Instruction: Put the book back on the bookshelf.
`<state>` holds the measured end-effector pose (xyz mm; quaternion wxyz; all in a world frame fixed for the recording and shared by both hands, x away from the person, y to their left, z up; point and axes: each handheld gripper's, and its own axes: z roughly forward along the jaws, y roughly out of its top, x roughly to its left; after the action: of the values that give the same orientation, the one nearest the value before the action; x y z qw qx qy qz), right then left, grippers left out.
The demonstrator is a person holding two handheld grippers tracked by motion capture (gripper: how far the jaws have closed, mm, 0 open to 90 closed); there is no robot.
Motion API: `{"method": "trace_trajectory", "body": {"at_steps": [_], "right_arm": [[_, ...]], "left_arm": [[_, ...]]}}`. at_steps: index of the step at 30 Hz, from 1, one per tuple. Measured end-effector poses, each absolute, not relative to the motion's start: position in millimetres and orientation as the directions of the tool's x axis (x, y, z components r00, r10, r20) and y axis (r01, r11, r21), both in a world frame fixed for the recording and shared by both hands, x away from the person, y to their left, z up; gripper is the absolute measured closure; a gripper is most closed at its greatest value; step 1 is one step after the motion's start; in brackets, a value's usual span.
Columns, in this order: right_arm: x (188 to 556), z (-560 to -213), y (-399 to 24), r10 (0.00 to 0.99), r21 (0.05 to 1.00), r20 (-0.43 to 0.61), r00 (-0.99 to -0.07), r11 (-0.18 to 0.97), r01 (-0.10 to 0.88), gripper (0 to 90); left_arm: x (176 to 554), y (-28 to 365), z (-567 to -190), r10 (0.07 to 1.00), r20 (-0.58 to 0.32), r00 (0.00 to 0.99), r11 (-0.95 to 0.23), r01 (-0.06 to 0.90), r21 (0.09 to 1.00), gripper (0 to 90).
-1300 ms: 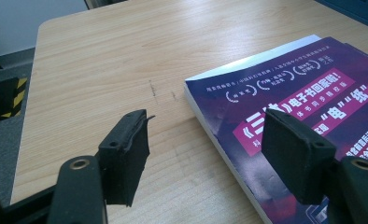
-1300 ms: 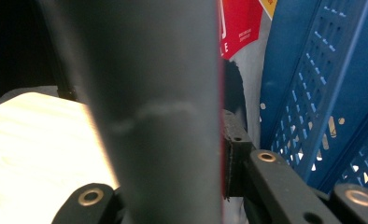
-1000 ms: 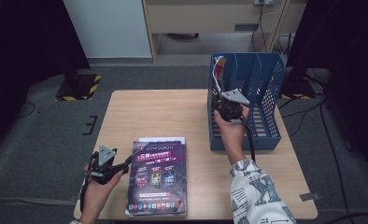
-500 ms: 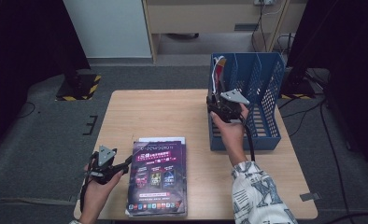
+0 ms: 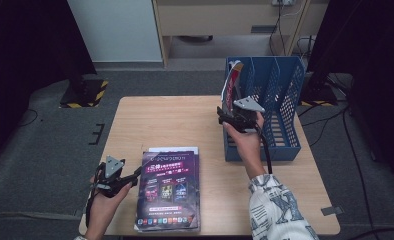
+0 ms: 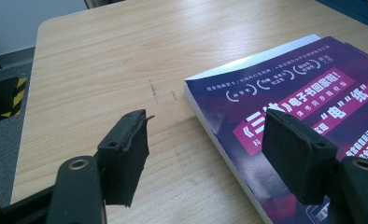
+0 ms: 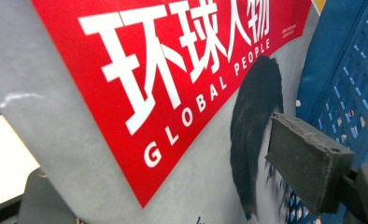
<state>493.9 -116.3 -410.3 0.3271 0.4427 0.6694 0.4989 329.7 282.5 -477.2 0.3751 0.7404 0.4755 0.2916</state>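
Red-cover mag (image 5: 231,85) upright in blue rack (image 5: 285,100), leftmost slot, long axis vertical, right gripper (image 5: 229,116) fingers just opening, apart w/ mag between, left gripper (image 5: 135,175) fingers apart, nothing between, by purple booklet (image 5: 169,187) flat on bench (image 5: 175,120)

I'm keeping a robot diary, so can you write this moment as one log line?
right gripper: jaws just opening, red magazine in blue rack | left gripper: open beside purple magazine

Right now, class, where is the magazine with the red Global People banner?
In the high view, the magazine stands in the leftmost slot of the blue file rack at the table's right, just beyond the right gripper.
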Motion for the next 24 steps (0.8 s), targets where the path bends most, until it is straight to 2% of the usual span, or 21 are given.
{"method": "trace_trajectory", "body": {"at_steps": [13,20,24], "right_arm": [[494.2,-412.1,-114.2,0.917,0.953,0.003,-0.399,0.118,0.279,18.8],[493.1,-412.7,-112.5,0.913,0.95,0.011,-0.407,0.118,0.289,13.1],[490.3,-414.9,-112.7,0.918,0.962,0.018,-0.396,0.092,0.257,12.7]], "left_arm": [[329.9,282.3,-477.4,0.922,0.076,0.379,-0.268,0.486,0.832,31.2],[330.0,282.0,-477.5,0.922,0.076,0.379,-0.267,0.484,0.833,31.1],[329.9,281.9,-477.5,0.922,0.076,0.379,-0.268,0.486,0.832,30.9]]}}
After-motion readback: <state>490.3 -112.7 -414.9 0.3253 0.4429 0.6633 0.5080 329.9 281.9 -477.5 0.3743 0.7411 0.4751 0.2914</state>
